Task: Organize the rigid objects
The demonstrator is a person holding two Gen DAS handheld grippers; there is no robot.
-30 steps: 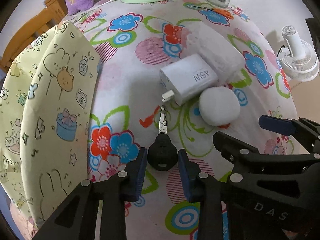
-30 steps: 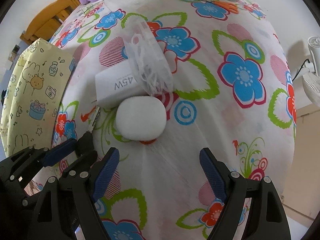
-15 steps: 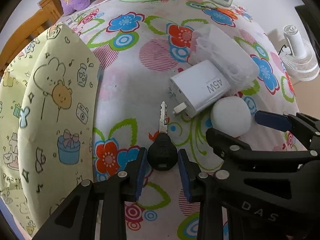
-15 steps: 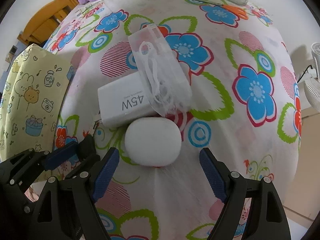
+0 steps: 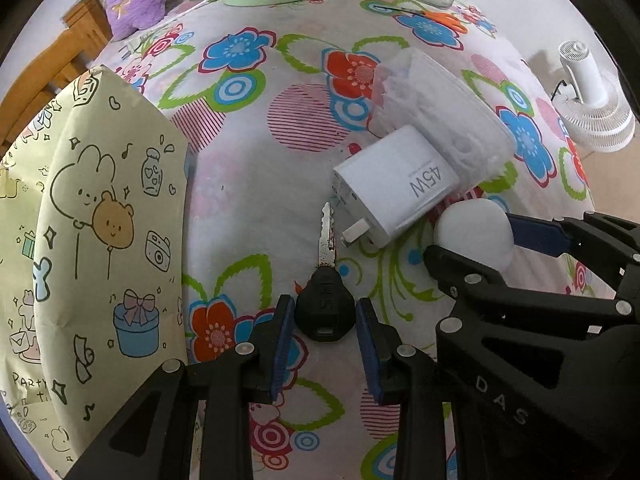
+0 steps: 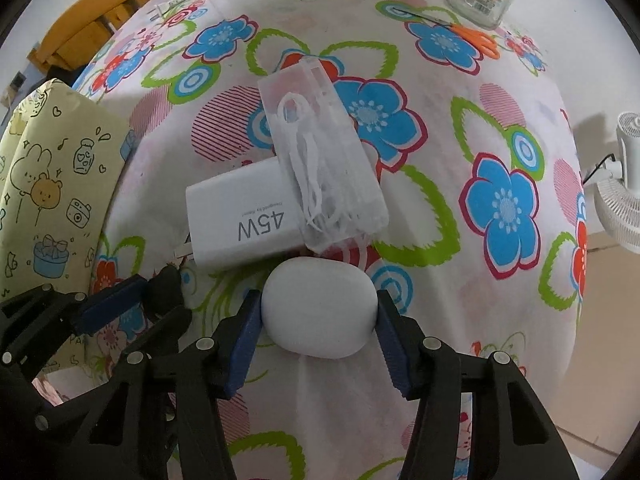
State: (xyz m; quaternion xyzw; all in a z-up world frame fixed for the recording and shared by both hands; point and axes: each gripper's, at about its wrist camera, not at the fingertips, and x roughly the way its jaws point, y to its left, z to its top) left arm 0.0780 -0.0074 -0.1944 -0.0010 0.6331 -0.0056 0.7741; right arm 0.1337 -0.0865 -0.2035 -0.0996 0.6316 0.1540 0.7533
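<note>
The right gripper (image 6: 318,320) has just been closing; its jaws, wide a second ago, now pinch the white case (image 6: 319,307) on the cloth (image 6: 440,240), beside the charger (image 6: 244,222). The left gripper (image 5: 325,330) clamps the key (image 5: 325,300).

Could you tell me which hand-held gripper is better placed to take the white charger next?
Neither is free: the left hand-held gripper is shut on the key, and the right hand-held gripper, having just closed, clamps the white case beside the charger. Right sits closer.
</note>
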